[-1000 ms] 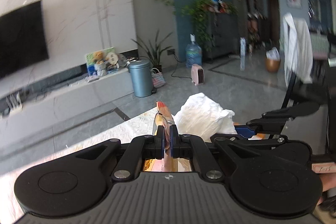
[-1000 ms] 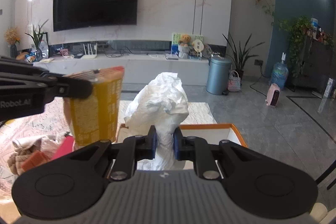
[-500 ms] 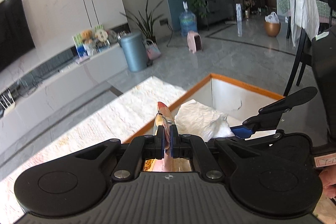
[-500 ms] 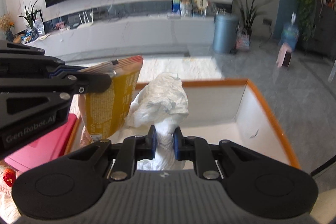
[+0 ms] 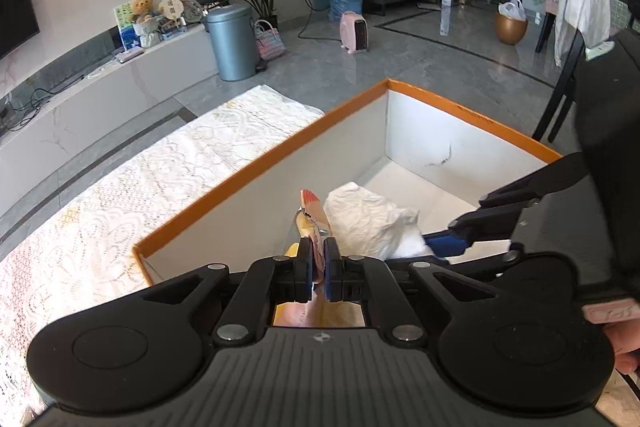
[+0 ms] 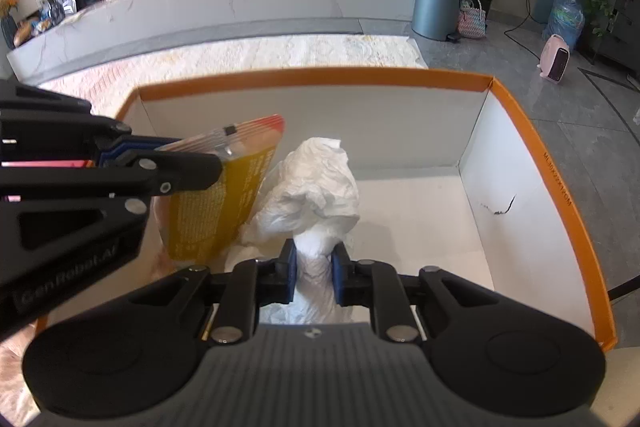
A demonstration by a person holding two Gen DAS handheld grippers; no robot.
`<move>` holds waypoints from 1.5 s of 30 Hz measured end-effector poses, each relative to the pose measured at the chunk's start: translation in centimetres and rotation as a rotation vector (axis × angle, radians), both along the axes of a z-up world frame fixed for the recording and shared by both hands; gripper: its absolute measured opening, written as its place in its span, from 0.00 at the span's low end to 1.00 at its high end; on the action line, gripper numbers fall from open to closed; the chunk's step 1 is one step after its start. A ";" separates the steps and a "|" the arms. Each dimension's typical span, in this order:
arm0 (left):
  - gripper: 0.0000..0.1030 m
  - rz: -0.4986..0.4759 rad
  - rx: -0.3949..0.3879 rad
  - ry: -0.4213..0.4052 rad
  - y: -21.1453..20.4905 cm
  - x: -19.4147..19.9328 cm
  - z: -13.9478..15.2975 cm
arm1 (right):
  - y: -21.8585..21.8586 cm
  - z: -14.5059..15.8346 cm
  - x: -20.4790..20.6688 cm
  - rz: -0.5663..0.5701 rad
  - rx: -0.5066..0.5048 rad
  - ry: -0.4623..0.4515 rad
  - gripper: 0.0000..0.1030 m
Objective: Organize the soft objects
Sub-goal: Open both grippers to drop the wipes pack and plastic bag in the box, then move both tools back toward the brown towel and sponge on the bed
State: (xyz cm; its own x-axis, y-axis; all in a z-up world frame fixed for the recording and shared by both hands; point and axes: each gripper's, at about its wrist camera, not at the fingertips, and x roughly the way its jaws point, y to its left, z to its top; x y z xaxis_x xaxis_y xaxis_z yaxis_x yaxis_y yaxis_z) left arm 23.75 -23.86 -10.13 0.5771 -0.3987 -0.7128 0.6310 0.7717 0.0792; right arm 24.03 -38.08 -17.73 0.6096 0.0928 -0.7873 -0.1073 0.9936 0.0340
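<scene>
Hanging inside a white box [image 6: 472,131] with an orange rim, two soft items are each clamped in a hand-held gripper. The left gripper [image 5: 318,269] has its jaws pressed together on the sealed top edge of a snack bag [image 5: 313,217], seen edge-on in the left wrist view as a thin strip with red and pale stripes. From the right wrist view the same bag [image 6: 224,203] shows a mustard-yellow panel covered in small print below a red-and-white striped seal, tilted with its lower end near the box floor at the left wall; the left gripper [image 6: 216,163] reaches in from the left and grips that seal.

The right gripper [image 6: 313,273] is closed on the narrow neck of a crumpled white plastic bag [image 6: 316,187], its blue pads squeezing the film from both sides. The bag is glossy, wrinkled and bunched into a lump above the pads, and it rests just beside the snack bag, touching or nearly touching its right edge. In the left wrist view the white bag [image 5: 368,223] lies low in the box [image 5: 256,171], to the right of the snack bag, with the right gripper [image 5: 444,247] coming in from the right.

The box stands on a pale lace-patterned cloth [image 5: 140,179].
</scene>
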 end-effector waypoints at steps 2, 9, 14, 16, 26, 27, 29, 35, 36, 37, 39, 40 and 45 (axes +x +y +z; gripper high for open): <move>0.11 0.000 -0.028 0.056 0.2 0.4 -0.2 | 0.1 -0.3 0.0 -0.009 -0.019 0.010 0.19; 0.32 0.042 -0.077 0.159 1.2 1.1 -0.8 | 0.1 -0.7 -0.3 0.003 -0.089 0.035 0.33; 0.50 0.049 -0.108 0.168 2.3 1.2 0.3 | 0.6 -0.6 -0.6 0.012 -0.177 0.032 0.53; 0.51 0.053 -0.105 0.149 2.5 0.9 0.9 | 0.7 -0.3 -0.8 -0.001 -0.221 0.025 0.65; 0.52 0.120 -0.126 0.072 4.8 -1.6 3.7 | 2.5 2.6 -3.6 0.015 -0.378 -0.012 0.87; 0.52 0.127 -0.135 0.064 5.1 -1.9 4.1 | 2.8 3.0 -4.1 0.016 -0.387 -0.025 0.88; 0.52 0.142 -0.150 0.043 6.1 -2.7 4.7 | 3.4 4.2 -5.2 0.011 -0.393 -0.066 0.88; 0.52 0.229 -0.200 -0.012 9.4 -4.8 6.5 | 5.5 7.3 -9.4 -0.014 -0.288 -0.206 0.88; 0.52 0.239 -0.207 -0.015 9.8 -5.2 6.7 | 6.0 7.7 -10.0 -0.016 -0.263 -0.229 0.88; 0.52 0.251 -0.212 -0.023 10.4 -5.6 6.9 | 6.4 8.0 -10.7 -0.016 -0.239 -0.250 0.88; 0.52 0.275 -0.214 -0.048 11.5 -6.6 7.3 | 7.7 8.6 -12.1 -0.016 -0.196 -0.286 0.88; 0.52 0.286 -0.214 -0.063 12.0 -7.2 7.3 | 8.3 8.7 -12.7 -0.018 -0.174 -0.302 0.88; 0.52 0.371 -0.227 -0.108 15.4 -10.0 7.5 | 11.7 8.9 -15.5 -0.020 -0.058 -0.372 0.87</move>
State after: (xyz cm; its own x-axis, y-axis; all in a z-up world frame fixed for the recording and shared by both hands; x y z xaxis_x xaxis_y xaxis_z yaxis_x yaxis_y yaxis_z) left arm 13.79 -8.50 -2.66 0.7765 -0.2903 -0.5592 0.3059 0.9496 -0.0682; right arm 8.49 -26.38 -8.84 0.8561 0.0399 -0.5153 -0.0825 0.9948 -0.0602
